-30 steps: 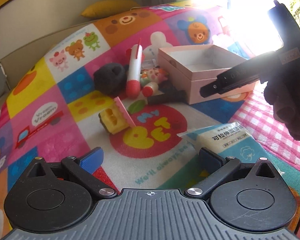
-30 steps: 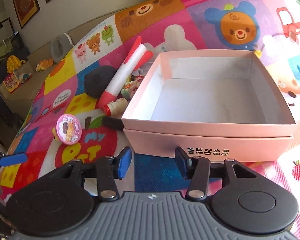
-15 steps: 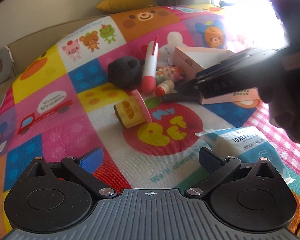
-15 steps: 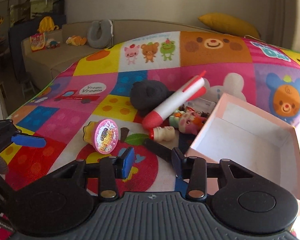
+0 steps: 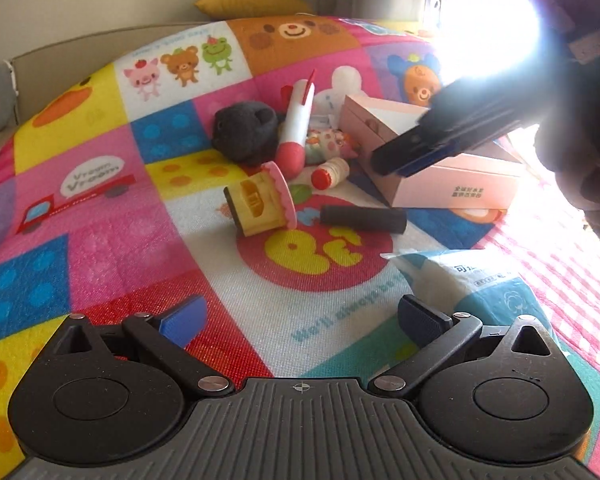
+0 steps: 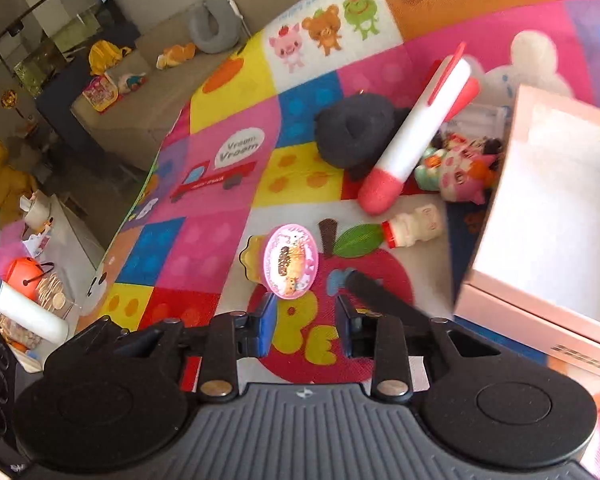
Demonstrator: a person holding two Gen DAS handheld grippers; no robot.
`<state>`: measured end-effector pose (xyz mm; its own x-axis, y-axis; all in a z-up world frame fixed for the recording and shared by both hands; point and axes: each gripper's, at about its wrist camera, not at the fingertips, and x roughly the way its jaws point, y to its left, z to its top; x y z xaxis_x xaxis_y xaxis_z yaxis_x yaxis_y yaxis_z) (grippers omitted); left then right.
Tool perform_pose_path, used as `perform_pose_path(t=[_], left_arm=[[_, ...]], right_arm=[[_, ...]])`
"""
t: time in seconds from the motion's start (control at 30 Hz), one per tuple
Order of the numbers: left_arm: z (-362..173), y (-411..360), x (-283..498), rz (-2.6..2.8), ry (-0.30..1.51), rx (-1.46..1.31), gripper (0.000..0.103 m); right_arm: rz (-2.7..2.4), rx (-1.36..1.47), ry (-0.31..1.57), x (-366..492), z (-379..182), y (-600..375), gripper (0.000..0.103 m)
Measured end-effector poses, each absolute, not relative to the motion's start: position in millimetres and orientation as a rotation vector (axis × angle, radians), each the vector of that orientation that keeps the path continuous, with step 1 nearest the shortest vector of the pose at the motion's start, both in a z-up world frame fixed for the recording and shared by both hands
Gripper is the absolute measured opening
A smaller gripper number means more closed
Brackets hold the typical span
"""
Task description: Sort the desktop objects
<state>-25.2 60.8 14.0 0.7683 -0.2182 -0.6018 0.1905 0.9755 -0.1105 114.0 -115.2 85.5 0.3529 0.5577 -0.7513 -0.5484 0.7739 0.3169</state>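
Fingers of my right gripper [image 6: 306, 330] are closing, nothing between them. Just beyond lies the yellow cup toy [image 6: 286, 264] on its side near the pink box [image 6: 496, 292]: light, rigid plastic, best pinched across its ribbed body.

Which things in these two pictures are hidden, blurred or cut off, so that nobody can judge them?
- Pink cardboard box: left wrist view, far side lost in window glare and behind the right gripper.
- Same box, right wrist view: cut off by the right edge.
- Black cylinder: right wrist view, blurred, near end hidden behind that gripper's finger.
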Motion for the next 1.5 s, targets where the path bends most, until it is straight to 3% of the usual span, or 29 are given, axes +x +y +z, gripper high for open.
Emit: perform_pose_path(t=[0.07, 0.1, 0.13, 0.2, 0.23, 0.47, 0.5, 0.53, 0.93, 1.0, 1.13, 1.2, 1.27, 1.5], left_arm=[[16, 57, -23, -0.219, 0.646, -0.058, 0.103], [17, 55, -23, -0.214, 0.633, -0.06, 0.103], [19, 54, -22, -0.204, 0.619, -0.056, 0.103], [24, 51, -21, -0.17, 0.583, -0.025, 0.103], [27, 50, -21, -0.168, 0.575, -0.009, 0.103], [38, 46, -17, -0.18, 0.572, 0.049, 0.103], [38, 44, -18, -0.192, 0.581, 0.052, 0.103], [37, 41, -18, -0.206, 0.589, 0.06, 0.103], [7, -13, 21, -0.308, 0.657, 0.187, 0.103], [5, -13, 26, -0.32, 0.671, 0.169, 0.103], [4, -14, 25, -0.314, 0.67, 0.169, 0.102], [5, -14, 23, -0.3, 0.664, 0.17, 0.094], [6, -13, 21, -0.269, 0.648, 0.186, 0.081], [9, -10, 10, -0.268, 0.652, 0.162, 0.081]], right_arm=[[0.603, -0.054, 0.868, 94, 98, -136, 0.032], [0.548, -0.096, 0.816, 83, 101, -144, 0.041], [0.52, -0.122, 0.784, 70, 101, -151, 0.058], [0.512, -0.108, 0.774, 47, 96, -164, 0.077], [0.532, -0.076, 0.791, 37, 91, -172, 0.081], [0.63, 0.128, 0.898, 0, 43, -182, 0.082], [0.627, 0.122, 0.893, -2, 39, -180, 0.075], [0.635, 0.112, 0.89, -4, 37, -179, 0.06], [0.333, 0.02, 0.773, -18, 40, -253, 0.057], [0.32, 0.054, 0.755, -14, 36, -261, 0.061], [0.305, 0.073, 0.735, -11, 26, -260, 0.079], [0.309, 0.073, 0.724, -12, 22, -258, 0.085], [0.309, 0.056, 0.713, -15, 21, -255, 0.086], [0.292, 0.058, 0.696, -16, 24, -255, 0.098]])
